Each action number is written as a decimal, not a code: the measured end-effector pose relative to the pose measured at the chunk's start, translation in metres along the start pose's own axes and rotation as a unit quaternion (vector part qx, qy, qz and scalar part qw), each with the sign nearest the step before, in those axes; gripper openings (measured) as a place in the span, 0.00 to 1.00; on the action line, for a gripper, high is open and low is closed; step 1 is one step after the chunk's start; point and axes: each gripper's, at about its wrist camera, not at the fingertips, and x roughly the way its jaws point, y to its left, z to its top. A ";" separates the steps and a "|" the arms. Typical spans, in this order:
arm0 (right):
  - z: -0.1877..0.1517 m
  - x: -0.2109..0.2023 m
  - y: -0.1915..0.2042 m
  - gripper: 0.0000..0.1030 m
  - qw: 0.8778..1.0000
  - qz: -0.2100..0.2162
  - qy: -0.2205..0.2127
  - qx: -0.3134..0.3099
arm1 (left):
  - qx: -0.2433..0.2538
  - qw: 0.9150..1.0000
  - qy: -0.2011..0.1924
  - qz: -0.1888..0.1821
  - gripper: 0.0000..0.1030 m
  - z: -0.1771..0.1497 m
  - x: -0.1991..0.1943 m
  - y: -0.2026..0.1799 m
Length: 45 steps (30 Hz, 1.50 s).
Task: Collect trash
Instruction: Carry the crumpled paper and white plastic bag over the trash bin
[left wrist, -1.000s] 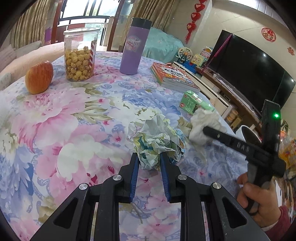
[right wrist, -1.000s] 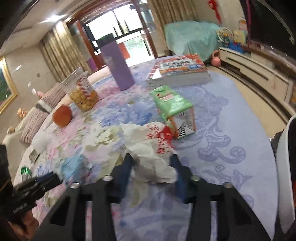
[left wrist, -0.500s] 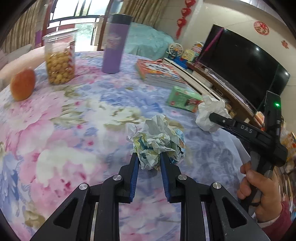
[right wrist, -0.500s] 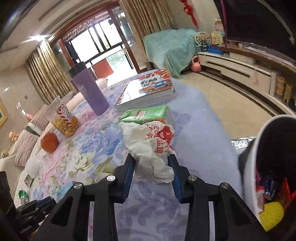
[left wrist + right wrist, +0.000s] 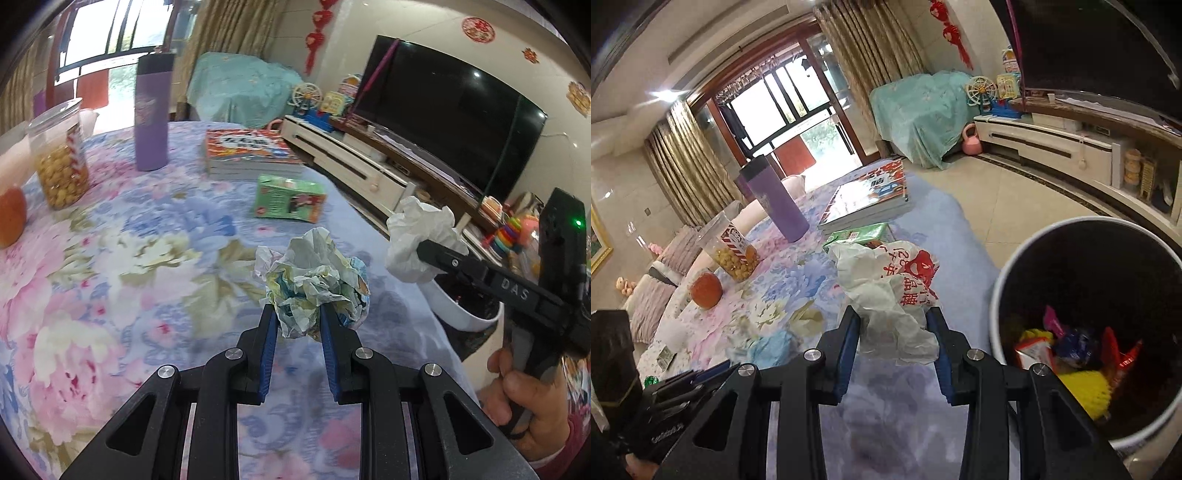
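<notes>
My left gripper (image 5: 296,317) is shut on a crumpled multicoloured paper ball (image 5: 314,284), held above the floral tablecloth (image 5: 110,258). My right gripper (image 5: 894,323) is shut on a crumpled white wrapper with red print (image 5: 890,291), held near the table's right edge beside the bin. The wrapper also shows in the left wrist view (image 5: 417,240), above the bin's rim (image 5: 458,314). The white bin (image 5: 1008,273) with a dark liner holds several colourful wrappers (image 5: 1071,354). A green carton (image 5: 290,199) lies on the table further back.
On the table stand a purple tumbler (image 5: 151,114), a jar of snacks (image 5: 61,158), an apple (image 5: 11,216) and a stack of books (image 5: 251,151). A TV (image 5: 443,110) on a low cabinet (image 5: 351,162) lines the right wall.
Both grippers have lifted their trash off the table and moved right toward the bin. The right gripper now hangs beside the bin's opening.
</notes>
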 end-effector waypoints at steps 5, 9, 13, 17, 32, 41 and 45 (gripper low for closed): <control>-0.008 -0.023 -0.011 0.36 1.000 -0.004 -0.010 0.008 | 0.016 1.000 0.002 -0.009 0.21 0.000 0.001 -0.020; -0.013 -0.040 -0.022 0.37 1.000 -0.010 -0.017 0.015 | 0.032 0.999 0.004 -0.015 0.21 0.000 0.002 -0.036; -0.018 -0.056 -0.037 0.37 0.999 -0.021 -0.026 0.026 | 0.046 0.999 0.008 -0.021 0.21 -0.001 0.004 -0.052; -0.022 -0.067 -0.052 0.37 0.998 -0.033 -0.032 0.037 | 0.058 0.998 0.011 -0.028 0.21 -0.002 0.007 -0.067; -0.030 -0.086 -0.083 0.37 0.995 -0.056 -0.045 0.063 | 0.095 0.994 0.021 -0.041 0.21 0.003 0.022 -0.111; -0.030 -0.091 -0.091 0.37 0.994 -0.063 -0.050 0.069 | 0.109 0.993 0.023 -0.043 0.21 0.008 0.031 -0.131; -0.030 -0.094 -0.095 0.37 0.994 -0.066 -0.052 0.070 | 0.116 0.992 0.024 -0.042 0.21 0.010 0.035 -0.140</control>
